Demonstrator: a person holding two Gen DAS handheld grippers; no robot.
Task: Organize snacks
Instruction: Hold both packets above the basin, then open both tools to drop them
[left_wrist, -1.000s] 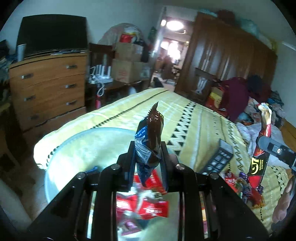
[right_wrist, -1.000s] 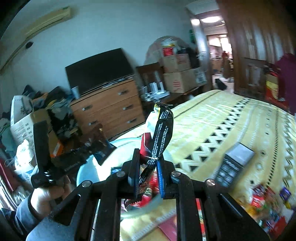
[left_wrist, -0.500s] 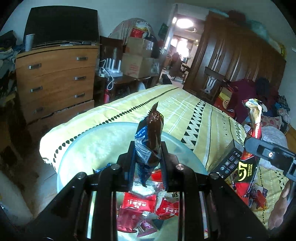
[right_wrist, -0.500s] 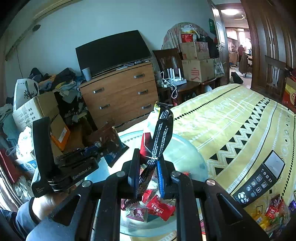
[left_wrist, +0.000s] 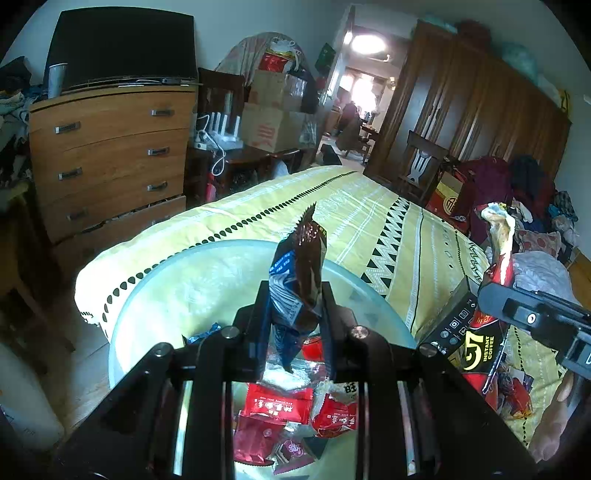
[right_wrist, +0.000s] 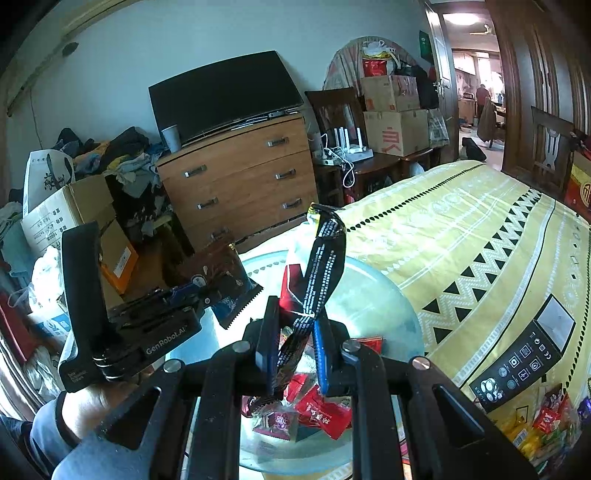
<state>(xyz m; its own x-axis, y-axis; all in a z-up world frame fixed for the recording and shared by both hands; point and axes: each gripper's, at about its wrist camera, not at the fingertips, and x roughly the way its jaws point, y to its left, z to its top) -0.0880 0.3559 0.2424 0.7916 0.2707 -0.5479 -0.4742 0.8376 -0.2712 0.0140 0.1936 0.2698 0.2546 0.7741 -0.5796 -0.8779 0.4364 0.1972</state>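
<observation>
My left gripper (left_wrist: 295, 325) is shut on a brown and blue snack packet (left_wrist: 299, 273), held upright above a clear glass bowl (left_wrist: 177, 288) on the bed. My right gripper (right_wrist: 295, 347) is shut on a red and black instant coffee sachet (right_wrist: 317, 273), also above the bowl (right_wrist: 376, 306). Several red wrapped sweets (left_wrist: 277, 406) lie in the bowl, also in the right wrist view (right_wrist: 325, 410). The left gripper with its packet shows at the left of the right wrist view (right_wrist: 225, 284). The coffee sachet shows at the right of the left wrist view (left_wrist: 484, 350).
The bowl rests on a yellow patterned bedspread (right_wrist: 461, 229). A black remote box (right_wrist: 524, 358) lies to its right, with loose snacks (right_wrist: 550, 417) near the bed's front right. A wooden dresser (right_wrist: 240, 177) with a television stands beyond the bed's end.
Both grippers have drawn back and risen over the bowl, each still holding its packet. More of the bowl and the sweets in it shows now.
</observation>
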